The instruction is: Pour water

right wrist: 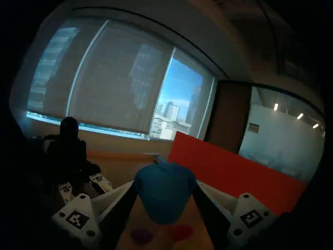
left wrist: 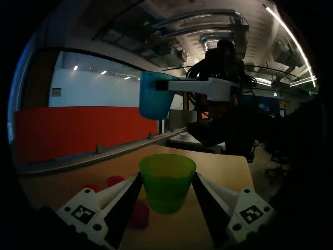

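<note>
1. Left tool (left wrist: pixel 167 178): fingers clamped on the sides of the green cup (left wrist: pixel 167 187), which stood upright with its mouth open.
2. Right tool (right wrist: pixel 164 186): fingers clamped on the blue cup (right wrist: pixel 164 199), which hung high at 11 o'clock of the green cup, well apart from it and near upright.
3. Step, as judged: cups lined up for the pour, tipping not yet begun. Whether there was water inside could not be told.
4. Next move, as judged: bring the blue rim over the green mouth, then tilt slowly while the green cup stays steady.
5. Surface (left wrist: pixel 224 166): pale wood, with red discs (left wrist: pixel 114 180) at 9 o'clock of the green cup.
6. Room: orange-red panel (left wrist: pixel 83 129), shaded window (right wrist: pixel 104 83) with a city view, ceiling strip lights (left wrist: pixel 287 29).
</note>
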`<state>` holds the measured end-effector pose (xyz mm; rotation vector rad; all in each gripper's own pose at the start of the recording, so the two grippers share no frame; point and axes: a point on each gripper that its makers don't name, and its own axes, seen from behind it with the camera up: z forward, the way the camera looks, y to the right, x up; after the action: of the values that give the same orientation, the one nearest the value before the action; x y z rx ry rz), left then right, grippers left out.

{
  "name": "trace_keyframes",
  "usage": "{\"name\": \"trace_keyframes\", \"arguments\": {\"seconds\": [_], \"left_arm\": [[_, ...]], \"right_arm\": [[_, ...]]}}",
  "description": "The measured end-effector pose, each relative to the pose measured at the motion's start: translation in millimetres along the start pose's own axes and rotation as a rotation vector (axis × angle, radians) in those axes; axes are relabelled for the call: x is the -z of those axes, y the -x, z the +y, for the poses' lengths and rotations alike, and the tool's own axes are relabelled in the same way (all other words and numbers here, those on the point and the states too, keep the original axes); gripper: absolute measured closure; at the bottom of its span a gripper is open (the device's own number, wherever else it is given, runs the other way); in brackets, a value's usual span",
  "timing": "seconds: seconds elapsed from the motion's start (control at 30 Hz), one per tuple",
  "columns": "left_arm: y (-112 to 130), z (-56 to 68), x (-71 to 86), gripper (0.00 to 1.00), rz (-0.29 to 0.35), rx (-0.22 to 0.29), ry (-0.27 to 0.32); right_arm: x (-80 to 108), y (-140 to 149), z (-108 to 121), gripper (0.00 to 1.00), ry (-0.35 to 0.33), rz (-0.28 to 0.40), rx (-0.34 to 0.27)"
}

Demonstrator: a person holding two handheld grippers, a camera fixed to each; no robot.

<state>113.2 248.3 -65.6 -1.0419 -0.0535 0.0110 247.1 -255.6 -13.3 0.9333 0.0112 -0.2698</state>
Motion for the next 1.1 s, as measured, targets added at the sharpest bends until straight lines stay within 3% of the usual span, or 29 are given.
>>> {"name": "trace_keyframes", "arguments": {"seconds": [0.17,0.3,0.7,1.1], "left_arm": [[-2.3,-2.6,1.0,0.17,0.002,0.006,-0.004],[-2.6,-4.1,2.2,0.17,0.001,0.007,-0.006],[3.0,-21.1,7.9,0.17,-0.011,0.004,-0.045],[4.7,-44.0,22.7,0.17,-0.027,-0.008,-0.102]], "right_arm": [[-1.5,-0.2,-5.5,0.10,-0.034,0.004,-0.118],[-2.6,-0.4,-6.7,0.11,-0.047,0.006,-0.169],[1.9,9.5,0.3,0.11,-0.028,-0.011,-0.178],[25.9,30.7,20.0,0.11,0.022,-0.028,-0.167]]}}
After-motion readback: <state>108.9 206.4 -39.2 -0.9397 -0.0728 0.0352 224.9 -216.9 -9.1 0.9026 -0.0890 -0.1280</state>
